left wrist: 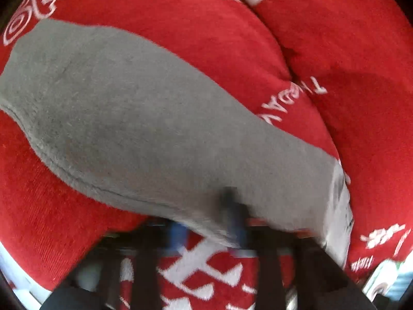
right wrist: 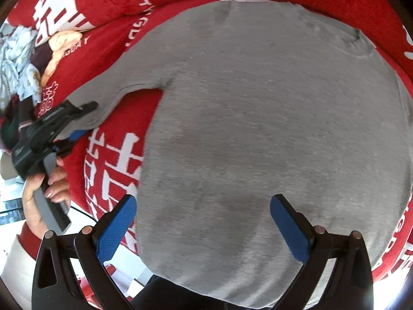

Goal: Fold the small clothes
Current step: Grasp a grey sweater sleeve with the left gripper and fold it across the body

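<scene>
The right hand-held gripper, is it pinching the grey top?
No, the right hand-held gripper is open above the grey top, blue pads wide apart.

Your left gripper [right wrist: 85,121] is at the left side of the right wrist view, and its jaws are pinched tight on the end of the gray sleeve [right wrist: 108,98]. Your left hand [right wrist: 46,188] wraps around its gray handle, with your fingers [right wrist: 55,178] curled over it and a red cuff at your wrist. Your right gripper [right wrist: 204,222] points down, with its two blue pads [right wrist: 116,230] spread far apart and nothing squeezed between them.
</scene>
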A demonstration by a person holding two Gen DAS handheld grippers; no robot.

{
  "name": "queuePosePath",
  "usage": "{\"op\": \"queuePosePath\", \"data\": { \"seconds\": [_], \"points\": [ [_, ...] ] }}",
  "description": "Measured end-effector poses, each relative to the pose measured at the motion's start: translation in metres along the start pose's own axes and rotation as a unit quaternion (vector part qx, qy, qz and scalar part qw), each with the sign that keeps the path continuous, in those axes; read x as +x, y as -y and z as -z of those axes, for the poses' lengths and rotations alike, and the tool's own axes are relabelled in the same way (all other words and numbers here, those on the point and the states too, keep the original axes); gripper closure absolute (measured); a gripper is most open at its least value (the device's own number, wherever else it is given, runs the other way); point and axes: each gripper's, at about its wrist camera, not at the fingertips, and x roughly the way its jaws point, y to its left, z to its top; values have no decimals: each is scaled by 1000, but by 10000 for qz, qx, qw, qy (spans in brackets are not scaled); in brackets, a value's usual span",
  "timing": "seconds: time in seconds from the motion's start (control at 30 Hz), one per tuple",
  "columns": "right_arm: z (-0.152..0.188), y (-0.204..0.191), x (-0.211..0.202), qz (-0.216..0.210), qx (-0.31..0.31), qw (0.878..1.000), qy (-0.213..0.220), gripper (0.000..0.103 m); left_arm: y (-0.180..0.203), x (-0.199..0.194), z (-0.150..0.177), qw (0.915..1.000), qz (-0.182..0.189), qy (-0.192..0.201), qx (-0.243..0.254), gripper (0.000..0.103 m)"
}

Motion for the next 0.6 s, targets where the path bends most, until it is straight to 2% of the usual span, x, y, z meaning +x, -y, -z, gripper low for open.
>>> {"op": "queuePosePath", "data": {
  "seconds": [0.1,0.23,0.3,0.37,0.5,0.6],
  "points": [
    [2,-3,-1,-60,-27,10000,16,0,-1,-4,-5,9999,64,144,-54,96],
    [9,0,-4,-160,23,9998,83,0,29,-36,-2,9945,-55,721,755,96],
    [12,5,-7,-195,83,9997,124,0,51,-54,0,9879,-78,1014,1173,96],
    [15,13,-10,-244,188,9994,163,0,77,-71,5,9798,48,1257,1554,96],
    [20,31,-19,-295,378,9985,277,0,132,-78,12,9662,375,1425,2115,96],
    [24,49,-28,-340,555,9969,437,0,182,-82,35,9490,650,1422,2738,96]
  ]
}}
